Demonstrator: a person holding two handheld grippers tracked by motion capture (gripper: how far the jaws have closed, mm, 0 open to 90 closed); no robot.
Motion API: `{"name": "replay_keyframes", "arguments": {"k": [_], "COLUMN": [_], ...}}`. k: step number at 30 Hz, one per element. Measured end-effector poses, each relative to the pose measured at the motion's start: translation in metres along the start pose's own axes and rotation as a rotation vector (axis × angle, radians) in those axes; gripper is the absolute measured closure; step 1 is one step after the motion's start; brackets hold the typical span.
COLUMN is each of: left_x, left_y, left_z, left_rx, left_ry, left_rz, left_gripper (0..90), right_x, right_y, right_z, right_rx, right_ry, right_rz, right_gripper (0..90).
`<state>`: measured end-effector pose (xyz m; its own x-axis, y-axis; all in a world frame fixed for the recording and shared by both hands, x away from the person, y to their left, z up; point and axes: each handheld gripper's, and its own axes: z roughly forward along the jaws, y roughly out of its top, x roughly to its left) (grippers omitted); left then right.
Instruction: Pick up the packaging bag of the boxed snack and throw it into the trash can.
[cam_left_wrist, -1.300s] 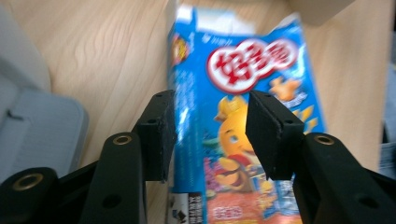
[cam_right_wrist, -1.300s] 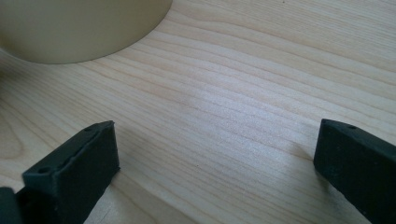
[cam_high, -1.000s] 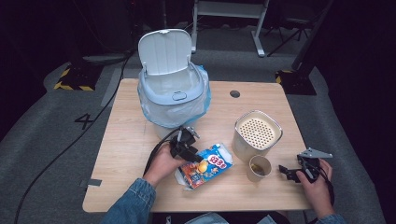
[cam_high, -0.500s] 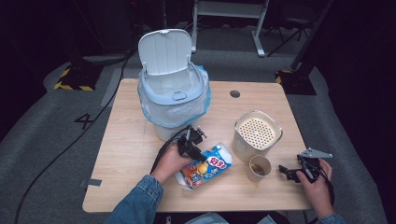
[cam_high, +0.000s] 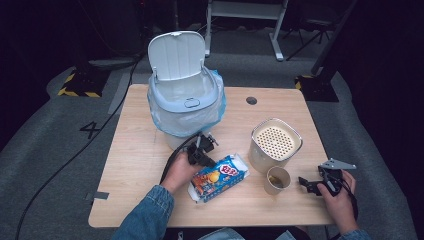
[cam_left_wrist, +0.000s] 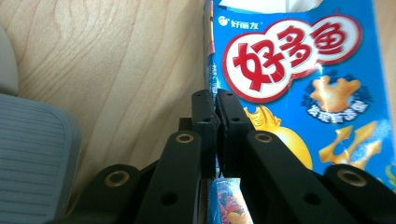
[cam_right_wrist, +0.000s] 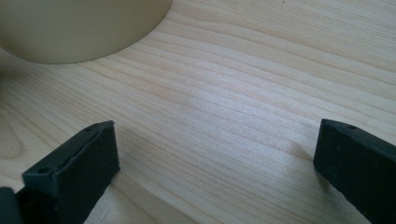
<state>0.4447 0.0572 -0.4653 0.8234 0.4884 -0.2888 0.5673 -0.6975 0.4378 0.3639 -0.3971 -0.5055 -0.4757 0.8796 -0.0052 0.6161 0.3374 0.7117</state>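
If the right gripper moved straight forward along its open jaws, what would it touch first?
Probably the small tan paper cup. The right gripper lies low over the wooden table, jaws wide apart with nothing between them, pointing at the cup's base. The gap looks free, though depth is uncertain.

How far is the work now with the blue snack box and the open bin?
Done: the bin stands with its lid up. In hand: the left gripper has just closed its jaws on the edge of the snack box, which lies on the table. Left: lifting it, probably into the bin. The right gripper waits open near the paper cup.
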Motion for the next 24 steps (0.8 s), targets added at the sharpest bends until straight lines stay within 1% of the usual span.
{"name": "replay_keyframes", "arguments": {"k": [1,2,5,6,7,9,10,12,15,16,17,18,20,21,24], "left_x": [-0.001,-0.003,-0.007,-0.009,-0.010,-0.014,-0.016,-0.021,-0.027,-0.028,-0.030,-0.031,-0.034,-0.036,-0.039], "left_y": [-0.001,-0.001,-0.002,-0.002,-0.002,-0.002,-0.002,-0.002,-0.003,-0.003,-0.003,-0.003,-0.002,-0.002,0.000], "left_z": [-0.004,-0.007,-0.020,-0.025,-0.028,-0.036,-0.040,-0.049,-0.062,-0.066,-0.071,-0.076,-0.084,-0.089,-0.099], "left_rx": [-0.026,-0.047,-0.105,-0.139,-0.159,-0.197,-0.218,-0.262,-0.333,-0.354,-0.372,-0.400,-0.420,-0.440,-0.481], "left_ry": [-0.011,-0.020,-0.034,-0.045,-0.053,-0.051,-0.058,-0.064,-0.085,-0.085,-0.094,-0.105,-0.097,-0.105,-0.104], "left_rz": [0.003,-0.006,0.032,0.037,0.046,0.071,0.091,0.114,0.148,0.159,0.167,0.181,0.200,0.214,0.231], "left_gripper": [88.0,88.1,88.2,88.2,88.3,88.3,88.3,88.4,88.4,88.4,88.4,88.4,88.4,88.4,88.4], "right_x": [0.000,0.000,0.000,0.000,0.000,0.000,0.000,0.000,0.000,0.000,0.000,0.000,0.000,0.000,0.000], "right_y": [0.000,0.000,0.000,0.000,0.000,0.000,0.000,0.000,0.000,0.000,0.000,0.000,0.000,0.000,0.000], "right_z": [0.000,0.000,0.000,0.000,0.000,0.000,0.000,0.000,0.000,0.000,0.000,0.000,0.000,0.000,0.000], "right_rx": [0.000,0.000,0.000,0.000,0.000,0.000,0.000,0.000,0.000,0.000,0.000,0.000,0.000,0.000,0.000], "right_ry": [0.000,0.000,0.000,0.000,0.000,0.000,0.000,0.000,0.000,0.000,0.000,0.000,0.000,0.000,0.000], "right_rz": [0.000,0.000,0.000,0.000,0.000,0.000,0.000,0.000,0.000,0.000,0.000,0.000,0.000,0.000,0.000], "right_gripper": [0.1,0.1,0.1,0.1,0.1,0.1,0.1,0.1,0.1,0.1,0.1,0.1,0.1,0.1,0.1]}}
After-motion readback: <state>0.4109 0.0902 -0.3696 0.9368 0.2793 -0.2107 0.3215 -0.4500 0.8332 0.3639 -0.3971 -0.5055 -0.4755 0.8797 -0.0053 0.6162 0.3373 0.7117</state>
